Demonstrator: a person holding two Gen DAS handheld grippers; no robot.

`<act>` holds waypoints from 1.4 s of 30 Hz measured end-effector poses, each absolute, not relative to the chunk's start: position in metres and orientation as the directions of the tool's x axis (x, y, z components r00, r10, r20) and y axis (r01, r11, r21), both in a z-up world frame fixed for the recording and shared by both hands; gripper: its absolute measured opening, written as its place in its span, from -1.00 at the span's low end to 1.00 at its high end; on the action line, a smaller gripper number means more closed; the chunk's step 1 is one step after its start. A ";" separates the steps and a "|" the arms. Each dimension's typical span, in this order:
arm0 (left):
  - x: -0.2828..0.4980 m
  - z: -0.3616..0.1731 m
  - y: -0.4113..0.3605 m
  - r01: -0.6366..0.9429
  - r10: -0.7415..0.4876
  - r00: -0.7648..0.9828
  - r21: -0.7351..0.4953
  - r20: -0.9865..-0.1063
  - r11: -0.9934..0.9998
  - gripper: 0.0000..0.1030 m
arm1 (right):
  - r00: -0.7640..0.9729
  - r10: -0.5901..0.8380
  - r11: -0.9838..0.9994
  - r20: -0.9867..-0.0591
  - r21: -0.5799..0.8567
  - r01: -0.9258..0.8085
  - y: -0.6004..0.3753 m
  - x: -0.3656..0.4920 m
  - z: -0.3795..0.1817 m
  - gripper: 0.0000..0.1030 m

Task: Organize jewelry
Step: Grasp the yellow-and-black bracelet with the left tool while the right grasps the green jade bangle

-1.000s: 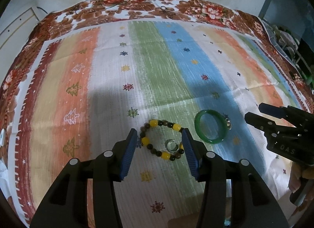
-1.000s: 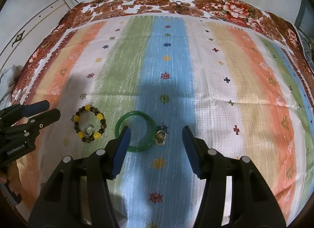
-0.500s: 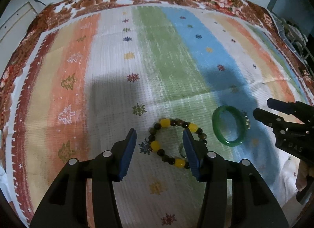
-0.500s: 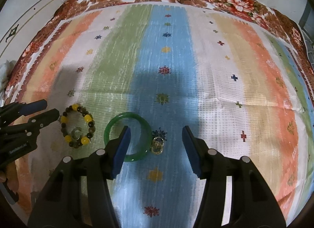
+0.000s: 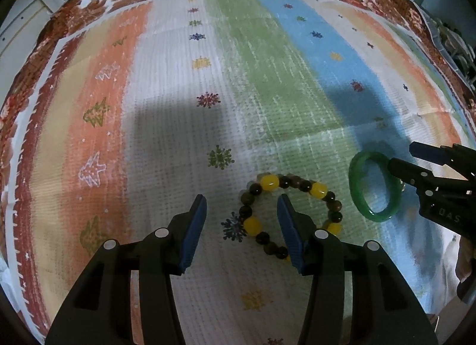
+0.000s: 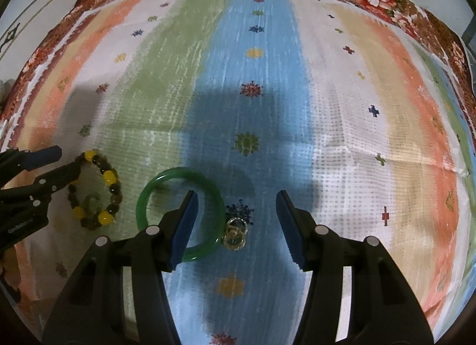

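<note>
On the cloth, far left: bare bands of orange, tan and white, with a floral red-brown border along the edge of the striped cloth [image 5: 166, 83].
Surface: the cloth lies flat with one faint crease across it; stripes of green, blue, white, tan and orange carry small snowflake and cross motifs.
Room: pale floor or wall beyond the border (too blurred to tell which); dark clutter at the far right edge of the left wrist view.
Left gripper [image 5: 241, 206]: jaws parted with nothing pinched; its right blue pad sits over the inside of the bead loop, its left pad over bare cloth.
Beaded bracelet [image 5: 269, 183]: yellow and dark brown beads, flat on the white and green stripes; a small pale ring [image 6: 90, 200] lies inside its loop.
Green bangle [image 6: 178, 177]: flat on the cloth, just right of the beads, apart from them.
Small clear ring [image 6: 235, 233]: touching or just beside the bangle's right rim, I cannot tell which.
Right gripper [image 6: 236, 206]: jaws parted, gripping nothing; its left pad hangs over the bangle's opening, and the clear ring shows between the pads.
In the way: each gripper's dark fingers hide part of the piece below.
</note>
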State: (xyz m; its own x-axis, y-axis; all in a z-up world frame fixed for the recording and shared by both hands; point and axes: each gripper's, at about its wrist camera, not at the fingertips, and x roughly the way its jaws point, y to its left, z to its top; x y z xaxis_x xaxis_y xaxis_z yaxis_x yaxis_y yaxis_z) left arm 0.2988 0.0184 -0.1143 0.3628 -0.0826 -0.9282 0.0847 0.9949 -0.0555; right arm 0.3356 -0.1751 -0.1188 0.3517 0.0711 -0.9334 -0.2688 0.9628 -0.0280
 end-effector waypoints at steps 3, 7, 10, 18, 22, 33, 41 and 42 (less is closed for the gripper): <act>0.300 -0.119 0.018 0.090 -0.079 0.351 -0.051 -0.933 0.995 -0.03 | 0.343 0.068 0.960 -0.937 -0.032 -0.279 -0.172 0.338 -0.124 0.07; 0.300 -0.124 0.018 0.095 -0.077 0.343 -0.047 -0.936 0.994 -0.03 | 0.332 0.060 0.957 -0.941 -0.040 -0.288 -0.167 0.339 -0.129 0.07; 0.301 -0.124 0.018 0.096 -0.081 0.342 -0.050 -0.936 0.994 -0.03 | 0.325 0.054 0.956 -0.944 -0.045 -0.290 -0.166 0.341 -0.133 0.07; 0.299 -0.127 0.016 0.116 -0.066 0.348 -0.026 -0.935 0.993 -0.09 | 0.327 0.054 0.950 -0.943 -0.052 -0.307 -0.163 0.341 -0.135 -0.12; 0.298 -0.127 0.019 0.111 -0.059 0.353 -0.021 -0.934 0.994 -0.42 | 0.325 0.066 0.948 -0.943 -0.043 -0.316 -0.163 0.340 -0.134 -0.47; 0.298 -0.124 0.021 0.101 -0.077 0.357 -0.044 -0.931 0.994 -0.79 | 0.324 0.085 0.942 -0.942 -0.030 -0.335 -0.161 0.335 -0.132 -0.83; 0.295 -0.097 0.018 0.109 -0.123 0.410 -0.085 -0.904 0.990 -0.79 | 0.371 0.115 0.943 -0.921 -0.016 -0.332 -0.158 0.328 -0.110 -0.83; 0.294 -0.094 0.017 0.111 -0.128 0.417 -0.089 -0.900 0.990 -0.79 | 0.379 0.119 0.943 -0.918 -0.015 -0.332 -0.157 0.327 -0.106 -0.83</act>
